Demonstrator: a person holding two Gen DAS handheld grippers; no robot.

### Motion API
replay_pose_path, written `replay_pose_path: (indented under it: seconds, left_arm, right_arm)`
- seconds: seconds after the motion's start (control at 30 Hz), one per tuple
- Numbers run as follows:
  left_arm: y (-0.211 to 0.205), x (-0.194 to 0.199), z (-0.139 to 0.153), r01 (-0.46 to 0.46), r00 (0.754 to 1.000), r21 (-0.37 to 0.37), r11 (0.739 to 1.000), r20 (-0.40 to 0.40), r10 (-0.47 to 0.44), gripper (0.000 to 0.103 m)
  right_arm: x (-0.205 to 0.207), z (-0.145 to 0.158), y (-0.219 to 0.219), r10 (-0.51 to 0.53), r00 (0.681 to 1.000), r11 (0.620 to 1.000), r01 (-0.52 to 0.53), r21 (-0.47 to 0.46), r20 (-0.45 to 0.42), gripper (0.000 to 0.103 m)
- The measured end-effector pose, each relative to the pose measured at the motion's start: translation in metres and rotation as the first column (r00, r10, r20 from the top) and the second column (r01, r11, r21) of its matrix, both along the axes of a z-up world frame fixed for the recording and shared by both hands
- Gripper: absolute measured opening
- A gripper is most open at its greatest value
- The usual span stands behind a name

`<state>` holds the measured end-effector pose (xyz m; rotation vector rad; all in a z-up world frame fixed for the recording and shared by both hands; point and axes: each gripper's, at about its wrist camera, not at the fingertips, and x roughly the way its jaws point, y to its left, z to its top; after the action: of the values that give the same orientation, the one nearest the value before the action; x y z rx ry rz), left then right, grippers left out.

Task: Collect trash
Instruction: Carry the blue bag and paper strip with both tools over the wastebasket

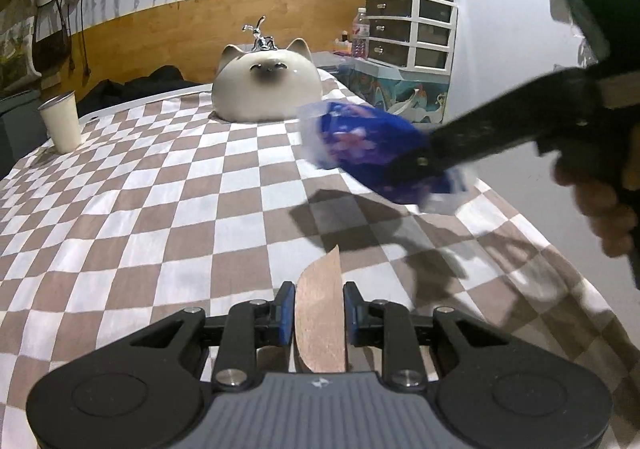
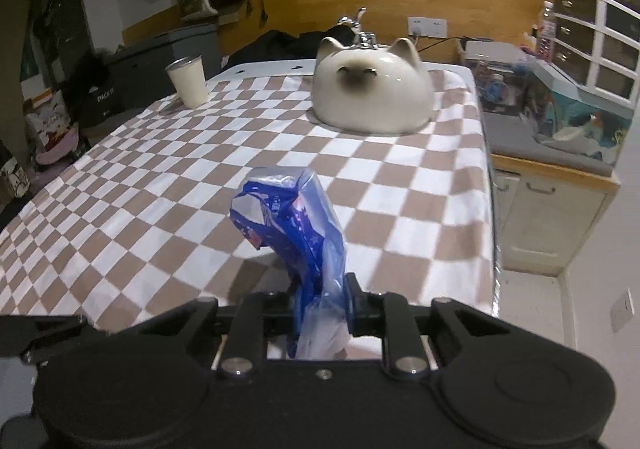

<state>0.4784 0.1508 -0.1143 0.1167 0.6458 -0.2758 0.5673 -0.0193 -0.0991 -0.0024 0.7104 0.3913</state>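
A cat-shaped ceramic bowl [image 1: 267, 87] and white cup [image 1: 61, 123] stand well apart on the checkered cloth [image 1: 160, 209].

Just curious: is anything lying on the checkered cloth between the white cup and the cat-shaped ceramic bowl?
No. In the right wrist view, only bare checkered tablecloth lies between the white cup and the cat-shaped ceramic bowl.

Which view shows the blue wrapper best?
The right wrist view: the blue wrapper is sharp, upright, pinched in the right gripper. The left wrist view shows it motion-blurred, partly covered by that gripper's fingers.
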Motion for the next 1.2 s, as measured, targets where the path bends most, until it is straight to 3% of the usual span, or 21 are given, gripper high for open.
replay_pose_path:
  seconds: [0.57, 1.2]
  left_arm:
    - [0.011, -0.061, 0.023, -0.119, 0.988, -0.101, 0.988, 0.086, 0.128, 0.027]
    - [-0.028, -0.143, 0.035, -0.167, 0.977, -0.173, 0.971, 0.104, 0.186, 0.027]
  right_arm:
    - [-0.087, 0.004, -0.031, -0.089, 0.995, 0.994, 0.085, 0.075, 0.049, 0.019]
    - [-0.198, 0.018, -0.078, -0.117, 0.984, 0.991, 0.108, 0.076, 0.135, 0.019]
